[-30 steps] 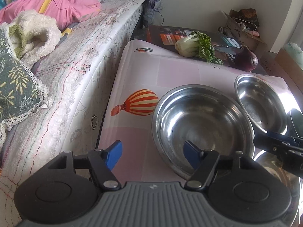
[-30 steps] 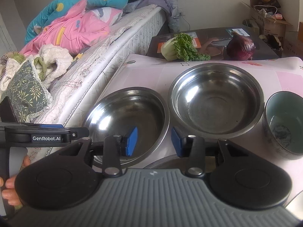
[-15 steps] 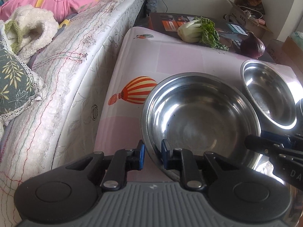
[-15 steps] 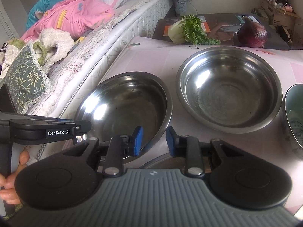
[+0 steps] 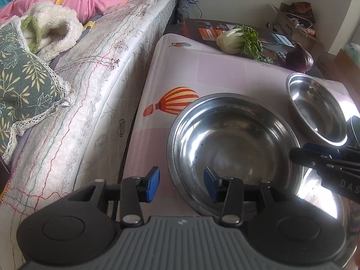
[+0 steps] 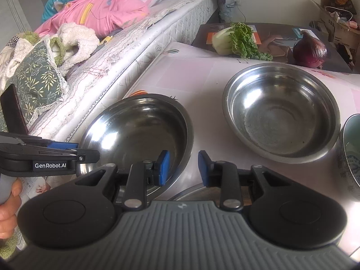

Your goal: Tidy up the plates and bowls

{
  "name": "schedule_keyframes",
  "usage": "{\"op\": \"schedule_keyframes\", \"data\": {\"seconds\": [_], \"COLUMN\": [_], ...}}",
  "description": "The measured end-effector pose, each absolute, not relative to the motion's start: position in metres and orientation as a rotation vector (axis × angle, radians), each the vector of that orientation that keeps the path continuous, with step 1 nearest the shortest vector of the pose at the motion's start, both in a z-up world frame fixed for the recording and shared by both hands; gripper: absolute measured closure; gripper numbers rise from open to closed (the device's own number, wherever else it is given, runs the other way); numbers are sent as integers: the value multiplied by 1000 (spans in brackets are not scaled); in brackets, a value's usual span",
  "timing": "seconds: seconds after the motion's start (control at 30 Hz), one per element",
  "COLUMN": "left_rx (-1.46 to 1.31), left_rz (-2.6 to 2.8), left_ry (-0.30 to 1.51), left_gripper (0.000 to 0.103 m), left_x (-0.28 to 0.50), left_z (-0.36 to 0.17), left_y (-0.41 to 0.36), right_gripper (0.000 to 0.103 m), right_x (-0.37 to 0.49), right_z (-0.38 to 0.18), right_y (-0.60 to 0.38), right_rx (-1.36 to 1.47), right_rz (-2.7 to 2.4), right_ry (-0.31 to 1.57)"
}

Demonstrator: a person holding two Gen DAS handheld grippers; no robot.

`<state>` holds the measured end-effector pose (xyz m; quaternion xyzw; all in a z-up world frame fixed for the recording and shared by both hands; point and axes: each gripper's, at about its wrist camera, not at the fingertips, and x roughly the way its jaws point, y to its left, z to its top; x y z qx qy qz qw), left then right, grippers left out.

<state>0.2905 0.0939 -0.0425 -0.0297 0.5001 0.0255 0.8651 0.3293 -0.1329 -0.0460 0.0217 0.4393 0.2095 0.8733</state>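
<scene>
A large steel bowl (image 5: 234, 148) (image 6: 139, 130) sits at the near left of the table. My left gripper (image 5: 181, 185) straddles its near-left rim; its jaws are opening, one blue pad outside and one inside, neither pressing the metal. My right gripper (image 6: 183, 168) straddles the same bowl's right rim, with a gap on both sides of the rim. A second steel bowl (image 6: 281, 112) (image 5: 315, 108) stands behind and to the right. A teal ceramic bowl (image 6: 351, 153) is at the right edge. The edge of a shiny steel dish (image 6: 191, 191) shows just below my right gripper.
The table (image 5: 202, 67) has a pink cloth with a balloon print. A bed (image 5: 90, 78) with bedding runs close along its left side. Bok choy (image 5: 238, 39) and a red onion (image 5: 300, 57) lie on a dark surface behind. Cardboard boxes (image 6: 337, 18) stand at the back right.
My left gripper went from wide to nearly shut around the near bowl's rim, then opened partway again. The right gripper's gap narrowed slightly. The bowls stayed put.
</scene>
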Motion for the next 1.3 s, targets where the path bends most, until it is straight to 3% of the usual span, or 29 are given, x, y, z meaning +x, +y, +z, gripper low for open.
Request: {"op": "schedule_keyframes", "data": {"seconds": [0.17, 0.37, 0.83, 1.0, 1.3], "left_rx": [-30, -8, -8, 9, -4], "left_rz": [55, 70, 51, 66, 73], "left_ry": [1046, 1048, 1045, 1073, 1077], "left_gripper": [52, 65, 65, 57, 63], "left_x": [305, 310, 297, 302, 304], "left_z": [-44, -47, -46, -52, -50], "left_y": [88, 83, 90, 88, 88], "right_gripper": [77, 80, 80, 80, 80], "right_x": [336, 335, 336, 336, 335], "right_z": [-47, -47, -45, -48, -43], "right_y": [-130, -125, -122, -123, -119], "right_rx": [48, 38, 42, 44, 35], "right_rz": [432, 430, 451, 443, 455], "right_ry": [914, 909, 908, 917, 897]}}
